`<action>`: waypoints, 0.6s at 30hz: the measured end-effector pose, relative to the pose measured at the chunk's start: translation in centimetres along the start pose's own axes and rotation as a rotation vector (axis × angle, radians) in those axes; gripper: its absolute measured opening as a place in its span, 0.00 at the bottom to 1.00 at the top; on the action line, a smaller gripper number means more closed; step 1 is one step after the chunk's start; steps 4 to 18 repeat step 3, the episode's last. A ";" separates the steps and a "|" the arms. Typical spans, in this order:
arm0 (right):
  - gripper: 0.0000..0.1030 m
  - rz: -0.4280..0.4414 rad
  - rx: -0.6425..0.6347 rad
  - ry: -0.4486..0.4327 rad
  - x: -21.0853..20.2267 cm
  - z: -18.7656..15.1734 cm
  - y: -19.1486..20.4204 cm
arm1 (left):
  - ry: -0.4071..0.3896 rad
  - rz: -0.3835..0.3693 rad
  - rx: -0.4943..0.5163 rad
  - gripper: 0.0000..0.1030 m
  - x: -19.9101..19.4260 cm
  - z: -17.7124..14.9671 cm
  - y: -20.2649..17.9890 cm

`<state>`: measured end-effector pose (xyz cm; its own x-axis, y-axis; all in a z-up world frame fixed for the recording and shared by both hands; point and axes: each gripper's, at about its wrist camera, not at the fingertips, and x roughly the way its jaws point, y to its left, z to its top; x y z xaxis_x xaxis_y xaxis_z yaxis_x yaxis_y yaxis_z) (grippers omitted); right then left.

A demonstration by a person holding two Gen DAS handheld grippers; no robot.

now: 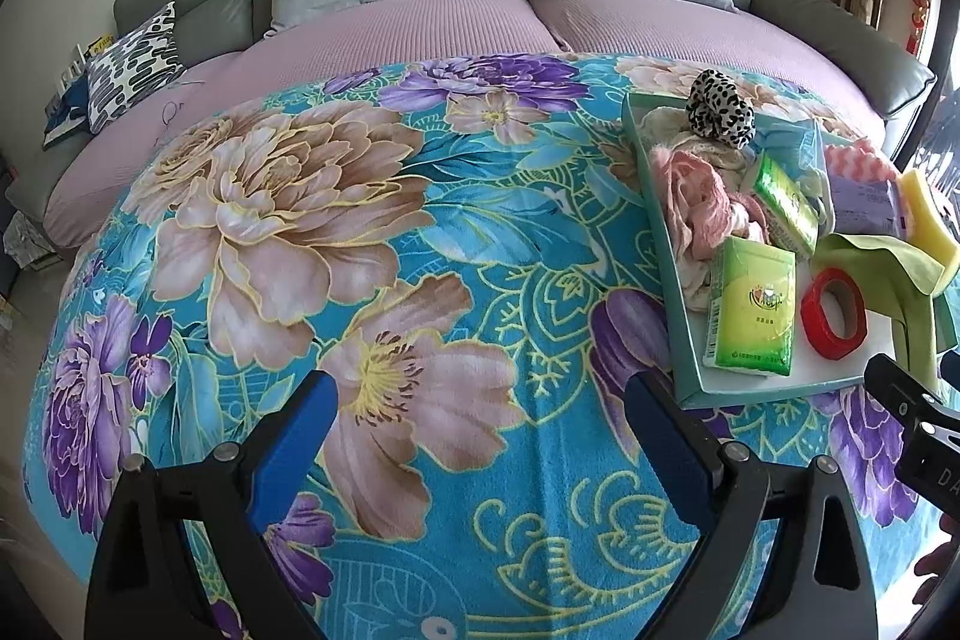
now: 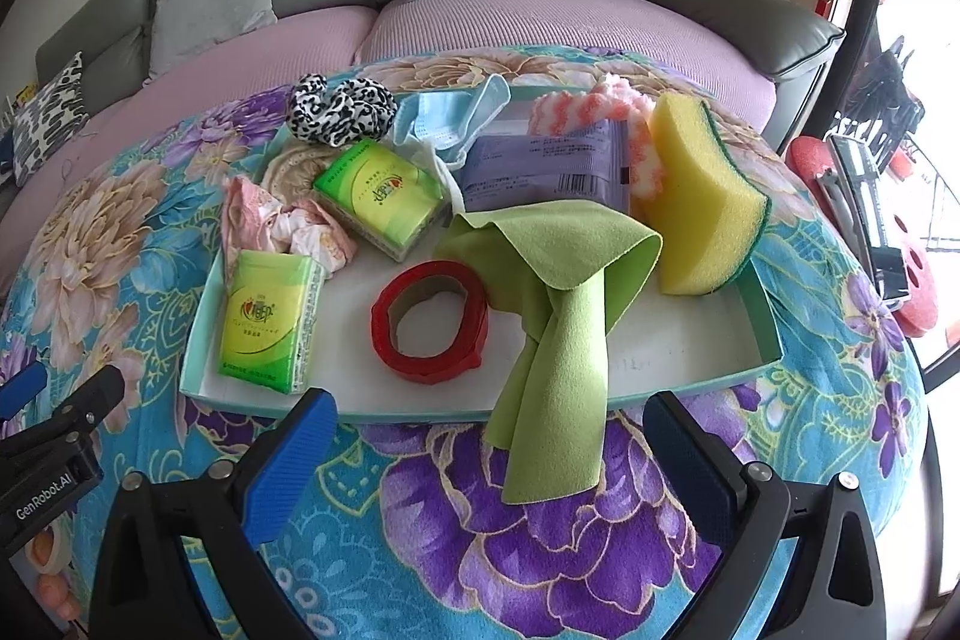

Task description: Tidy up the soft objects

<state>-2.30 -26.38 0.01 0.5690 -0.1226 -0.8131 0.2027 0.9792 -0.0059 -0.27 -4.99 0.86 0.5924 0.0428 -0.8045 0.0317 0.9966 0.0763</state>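
The left gripper [image 1: 480, 436] has its jaws wide apart over the floral blanket [image 1: 336, 232], holding nothing; the tray [image 1: 654, 196] is ahead to its right. The right gripper [image 2: 489, 451] is also spread apart and empty. Just ahead of it, a green cloth [image 2: 558, 316] hangs over the tray's near rim, with a red tape roll [image 2: 429, 322] on its left and a yellow sponge [image 2: 702, 208] on its right.
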 end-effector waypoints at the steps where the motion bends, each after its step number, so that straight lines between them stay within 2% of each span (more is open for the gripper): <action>1: 1.00 0.000 0.000 -0.002 0.0 0.0 0.0 | -0.007 0.001 -0.002 0.94 -0.1 0.0 0.0; 18: 1.00 0.002 0.002 -0.007 -0.1 0.1 0.0 | -0.012 -0.005 -0.008 0.94 -0.2 0.1 0.1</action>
